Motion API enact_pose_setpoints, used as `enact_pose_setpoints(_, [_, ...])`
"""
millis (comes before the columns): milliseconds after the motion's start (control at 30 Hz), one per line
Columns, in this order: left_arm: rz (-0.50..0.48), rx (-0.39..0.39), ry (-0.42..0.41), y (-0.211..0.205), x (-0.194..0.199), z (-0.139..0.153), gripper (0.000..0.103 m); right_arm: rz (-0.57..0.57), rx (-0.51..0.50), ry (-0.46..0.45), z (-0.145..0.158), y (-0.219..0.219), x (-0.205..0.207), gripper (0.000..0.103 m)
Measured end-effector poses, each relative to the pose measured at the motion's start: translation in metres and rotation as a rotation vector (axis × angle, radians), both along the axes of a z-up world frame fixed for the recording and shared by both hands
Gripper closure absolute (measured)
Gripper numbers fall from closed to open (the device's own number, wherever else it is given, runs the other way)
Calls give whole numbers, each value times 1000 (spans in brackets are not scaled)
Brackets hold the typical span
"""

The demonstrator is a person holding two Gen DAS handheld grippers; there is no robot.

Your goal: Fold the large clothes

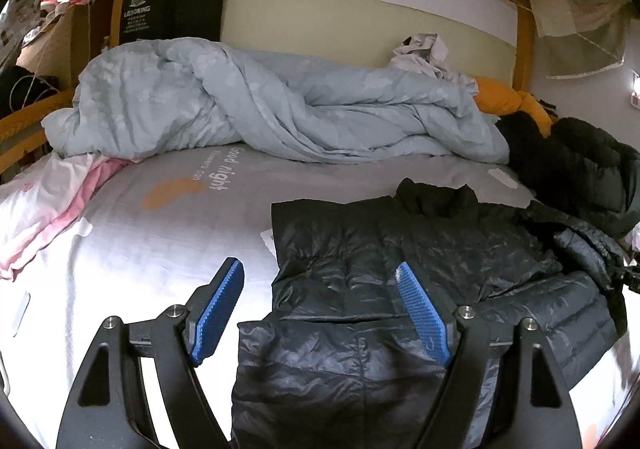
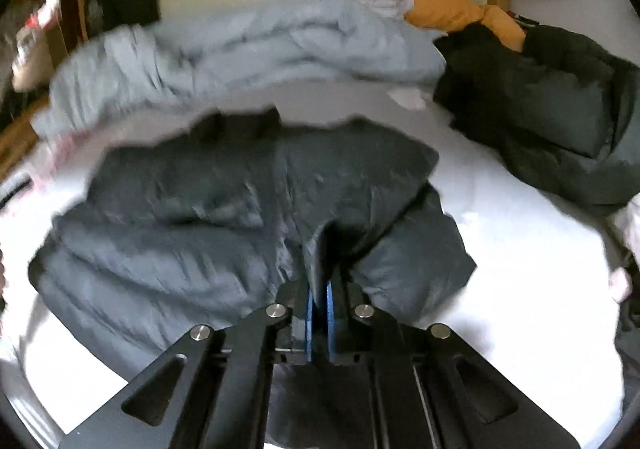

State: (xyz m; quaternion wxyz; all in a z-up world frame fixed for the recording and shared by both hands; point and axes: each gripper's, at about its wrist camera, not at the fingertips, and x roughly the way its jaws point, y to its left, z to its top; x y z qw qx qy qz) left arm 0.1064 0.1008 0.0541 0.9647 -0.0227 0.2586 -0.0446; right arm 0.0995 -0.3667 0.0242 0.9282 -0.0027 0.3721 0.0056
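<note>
A black quilted puffer jacket (image 1: pixel 420 269) lies spread on the white bed sheet (image 1: pixel 140 257). My left gripper (image 1: pixel 320 273) is open above its near left part, blue pads wide apart, holding nothing. In the right wrist view the same jacket (image 2: pixel 200 209) lies across the bed, blurred by motion. My right gripper (image 2: pixel 319 289) is shut on a fold of the jacket's fabric, which rises bunched between the blue pads.
A crumpled pale blue duvet (image 1: pixel 260 109) lies across the back of the bed. A second dark coat (image 2: pixel 560 109) and an orange garment (image 2: pixel 460 13) sit at the right. Pink and white cloth (image 1: pixel 48 209) lies at the left. A wooden bed frame (image 1: pixel 524 45) stands behind.
</note>
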Motion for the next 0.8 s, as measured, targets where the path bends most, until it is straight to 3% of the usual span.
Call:
enact_pose_setpoints(100, [-4,-5,-1,-1,0,0,25,-22,20,-33,12,1,2,69])
enact_pose_setpoints(167, [-4,1,6,-2,2,-3,25,-43,11,-91,31,5,7,32])
enact_pose_setpoints(233, [-3,15,20,-3,5,-7,25,-70,-24,-148,46,13,17,28])
enact_pose_setpoints(333, [3,35,58,-4,12,-17,25,-64,-51,-149,57,28,44,26])
enact_pose_setpoints(400, [-2,28,81,-3,16,-23,25,-47,-80,-70,52,39,67,24])
enact_pose_setpoints(500, [-3,26,94,-4,18,-26,25,-87,-206,167,17,57,121,24])
enact_pose_setpoints(533, [-3,27,93,-3,18,-26,25,-121,-239,213,8,58,132,26])
enact_pose_setpoints(600, [-2,29,87,-3,18,-24,25,-128,-219,210,1,62,144,65])
enact_pose_setpoints(633, [-1,31,84,-2,18,-24,25,-121,-196,201,1,64,147,91])
enact_pose_setpoints(800, [5,29,77,4,21,-20,25,9,-168,-53,36,117,137,94])
